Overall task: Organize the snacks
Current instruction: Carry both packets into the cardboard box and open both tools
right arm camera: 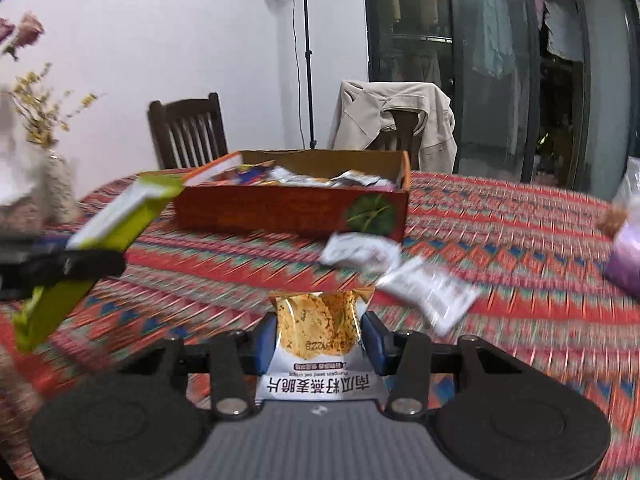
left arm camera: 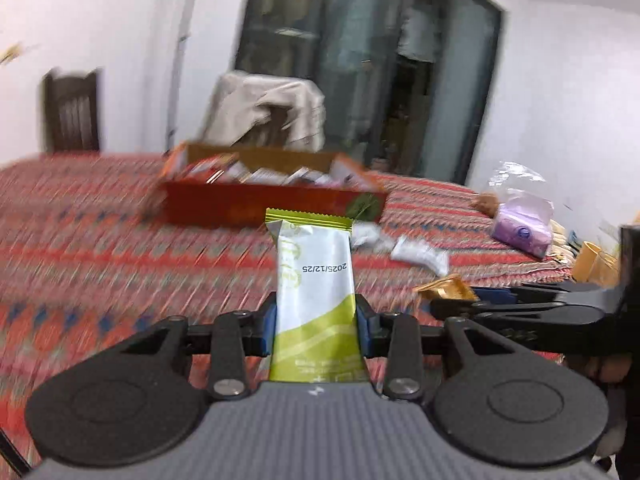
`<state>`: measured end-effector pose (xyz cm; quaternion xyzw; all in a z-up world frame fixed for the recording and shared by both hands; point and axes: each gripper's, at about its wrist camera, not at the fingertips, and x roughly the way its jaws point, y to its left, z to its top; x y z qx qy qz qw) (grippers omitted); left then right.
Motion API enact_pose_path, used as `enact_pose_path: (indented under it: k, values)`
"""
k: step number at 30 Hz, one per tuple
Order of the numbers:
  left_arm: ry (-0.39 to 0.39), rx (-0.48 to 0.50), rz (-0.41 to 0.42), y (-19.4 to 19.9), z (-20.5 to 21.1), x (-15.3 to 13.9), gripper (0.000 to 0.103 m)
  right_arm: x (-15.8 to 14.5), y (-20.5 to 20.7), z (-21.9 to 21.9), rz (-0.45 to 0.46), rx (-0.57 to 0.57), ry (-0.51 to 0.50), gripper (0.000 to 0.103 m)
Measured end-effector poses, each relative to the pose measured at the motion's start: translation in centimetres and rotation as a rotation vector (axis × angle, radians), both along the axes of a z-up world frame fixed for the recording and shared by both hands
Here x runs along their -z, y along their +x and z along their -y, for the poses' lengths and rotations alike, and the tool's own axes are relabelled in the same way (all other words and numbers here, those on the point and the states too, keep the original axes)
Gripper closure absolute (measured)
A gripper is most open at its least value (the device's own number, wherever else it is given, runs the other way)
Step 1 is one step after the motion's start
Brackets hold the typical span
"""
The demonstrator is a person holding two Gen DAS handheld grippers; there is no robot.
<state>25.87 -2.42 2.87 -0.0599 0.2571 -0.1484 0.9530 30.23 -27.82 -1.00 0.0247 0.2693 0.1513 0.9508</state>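
Observation:
My left gripper (left arm camera: 316, 320) is shut on a green-and-white snack bar packet (left arm camera: 312, 272), which sticks out forward above the patterned tablecloth. In the right wrist view that same packet (right arm camera: 120, 216) is at the left, clamped in the left gripper (right arm camera: 80, 264). My right gripper (right arm camera: 320, 336) is shut on a gold-and-white oat crisp packet (right arm camera: 320, 320). An open orange box (right arm camera: 280, 212) with several snack packets inside stands ahead on the table; the left wrist view shows the box (left arm camera: 256, 204) too. Two white packets (right arm camera: 360, 250) (right arm camera: 432, 292) lie loose in front of it.
A purple tissue pack (left arm camera: 520, 232) and a clear bag lie at the table's right side. A vase of dried flowers (right arm camera: 56, 188) stands at the left edge. Behind the table are a dark wooden chair (right arm camera: 188, 132) and another chair draped with a beige jacket (right arm camera: 396, 120).

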Motion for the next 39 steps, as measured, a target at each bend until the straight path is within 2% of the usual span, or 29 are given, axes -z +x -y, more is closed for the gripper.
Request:
enact_pose_path:
  k: [3, 5, 10, 14, 24, 32, 35, 39]
  values:
    - [-0.04, -0.029, -0.063, -1.8, -1.6, 1.1, 0.065, 0.3, -2.5, -1.2, -0.028, -0.033, -0.005, 0.058]
    - [-0.039, -0.045, -0.067, -2.4, -2.2, 1.1, 0.065, 0.3, -3.4, -2.1, -0.024, -0.048, -0.048, 0.058]
    - [-0.052, -0.052, -0.004, -4.5, -2.6, -0.1, 0.065, -1.1, -5.4, -3.3, 0.034, -0.041, -0.081, 0.058]
    - [-0.054, -0.046, 0.016, -6.1, -2.2, -0.3, 0.065, -2.2, -7.5, -3.5, 0.066, -0.047, -0.087, 0.058]
    - [-0.056, 0.02, 0.048, -7.1, 0.0, -1.3, 0.065, -2.6, -10.8, -0.5, 0.077, 0.034, -0.064, 0.058]
    - [-0.085, 0.057, 0.021, -3.2, 1.5, -1.8, 0.065, -2.5, -9.9, 2.0, 0.07, 0.067, -0.035, 0.058]
    - [-0.103, 0.067, 0.021, 0.1, 1.7, -2.6, 0.065, -3.2, -7.8, 2.5, 0.077, 0.049, -0.007, 0.058]
    - [-0.087, 0.069, 0.009, 6.6, 2.6, -4.2, 0.065, -4.7, -2.4, 3.3, 0.104, 0.003, 0.044, 0.058]
